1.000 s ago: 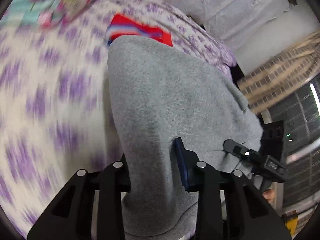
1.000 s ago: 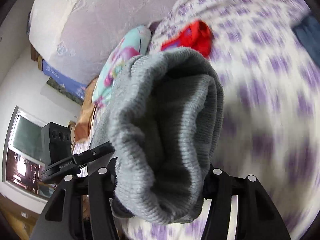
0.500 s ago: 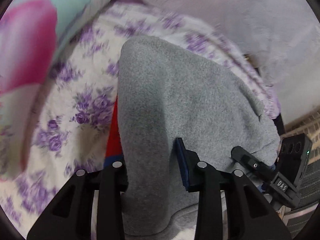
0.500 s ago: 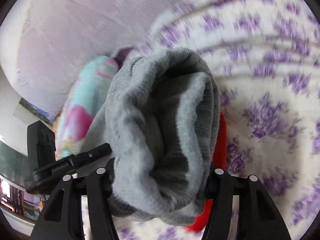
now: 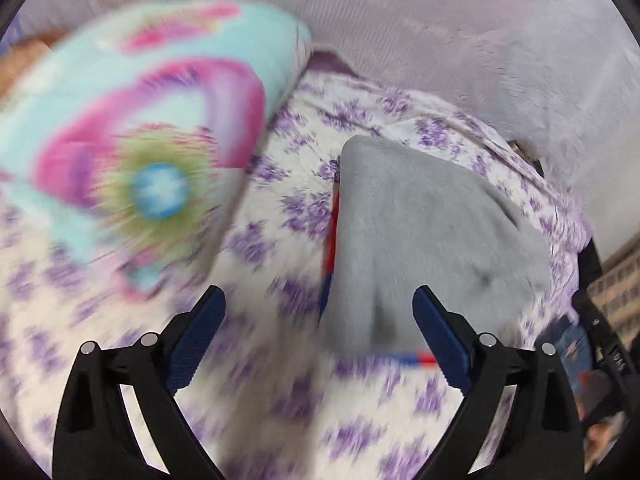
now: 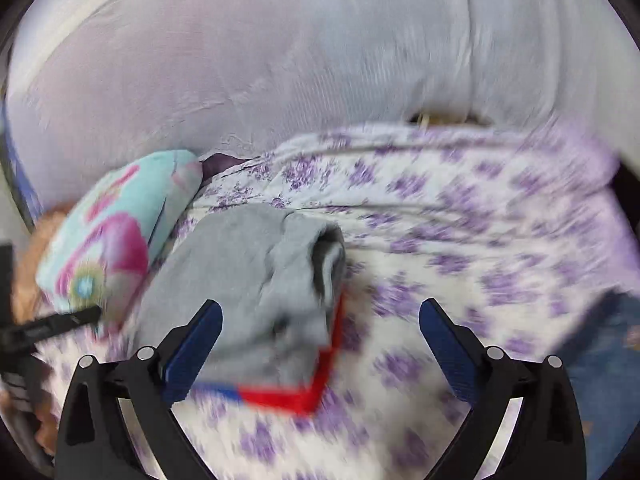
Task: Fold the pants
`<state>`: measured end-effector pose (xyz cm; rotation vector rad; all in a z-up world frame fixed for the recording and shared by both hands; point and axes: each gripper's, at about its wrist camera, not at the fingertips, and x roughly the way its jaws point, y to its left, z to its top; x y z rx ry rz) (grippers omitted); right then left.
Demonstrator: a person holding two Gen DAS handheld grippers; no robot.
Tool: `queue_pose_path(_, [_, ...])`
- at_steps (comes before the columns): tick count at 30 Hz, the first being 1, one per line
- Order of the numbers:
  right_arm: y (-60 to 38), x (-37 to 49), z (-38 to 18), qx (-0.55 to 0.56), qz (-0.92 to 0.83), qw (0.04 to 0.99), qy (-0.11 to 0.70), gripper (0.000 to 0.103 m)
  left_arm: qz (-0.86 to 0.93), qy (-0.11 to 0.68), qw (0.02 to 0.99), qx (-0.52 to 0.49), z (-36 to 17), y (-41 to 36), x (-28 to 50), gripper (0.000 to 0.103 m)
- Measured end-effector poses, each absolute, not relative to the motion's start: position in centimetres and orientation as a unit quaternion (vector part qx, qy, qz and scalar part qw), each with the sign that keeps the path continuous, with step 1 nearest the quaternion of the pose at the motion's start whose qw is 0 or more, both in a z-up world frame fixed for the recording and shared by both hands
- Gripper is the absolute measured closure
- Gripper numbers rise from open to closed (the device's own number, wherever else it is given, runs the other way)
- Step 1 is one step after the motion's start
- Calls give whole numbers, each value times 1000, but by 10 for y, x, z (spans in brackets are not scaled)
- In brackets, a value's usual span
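The folded grey pants lie on a red and blue folded garment on the purple-flowered bed sheet. They also show in the right wrist view, with the red and blue garment sticking out beneath them. My left gripper is open and empty, just in front of the pants. My right gripper is open and empty, with the pants just beyond its left finger. Both views are blurred.
A turquoise and pink flowered pillow lies left of the pants, also in the right wrist view. A pale padded headboard stands behind the bed. Blue jeans lie at the right.
Both grippers have opened and let go of the grey pants, which now lie on the red garment. Both grippers have pulled back from them.
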<state>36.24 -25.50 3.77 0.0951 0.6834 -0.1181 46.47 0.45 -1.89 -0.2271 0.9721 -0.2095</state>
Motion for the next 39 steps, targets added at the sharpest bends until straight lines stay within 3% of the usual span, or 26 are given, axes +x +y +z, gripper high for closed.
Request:
queue_pose_path(2, [-240,329,40,20,-89,939,330,4,-83,437,891,-89,-2,5,407,5])
queue_pose_path(5, [-220,266,28,22,-105,938,331,4,-68,411,906,-80,9,3,329,5])
queue_pose_path(10, [-208,191,13,74,-102,951,284,3,-18,373,926,-60,8,-13,260,5])
queue_pose_path(16, [-205,190,5,29,-138,956,258,4,-29,331,943,-14,-3,-34,258,5])
queue_pose_path(39, [-188,192,-28,-7,-110,947,301,3,-15,332,943,23,-28,-41,247,5])
